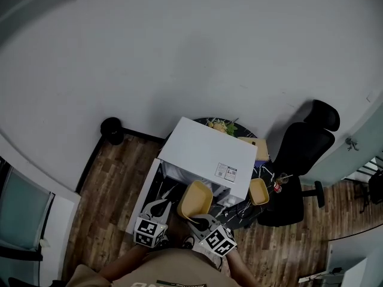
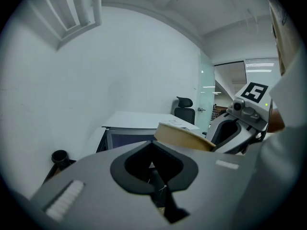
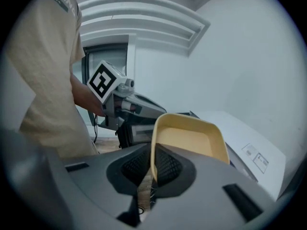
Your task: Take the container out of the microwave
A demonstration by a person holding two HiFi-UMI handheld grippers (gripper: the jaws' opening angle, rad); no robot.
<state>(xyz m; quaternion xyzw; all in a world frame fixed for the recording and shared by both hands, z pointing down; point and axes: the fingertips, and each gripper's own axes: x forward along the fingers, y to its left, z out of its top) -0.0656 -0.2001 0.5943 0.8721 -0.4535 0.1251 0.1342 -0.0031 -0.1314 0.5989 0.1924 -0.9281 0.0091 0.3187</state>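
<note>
Container (image 1: pixel 195 200), yellow and shallow, is in the air just in front of the open microwave (image 1: pixel 206 151). The right gripper (image 1: pixel 200 219) pinches its near rim. The left gripper (image 1: pixel 158 204) is beside it, jaws together with nothing between them.

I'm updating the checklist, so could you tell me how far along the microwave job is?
Done: the door of the microwave is open and the yellow container looks clear of it. In hand: the right gripper pinches its rim. Left: setting it down somewhere.
</note>
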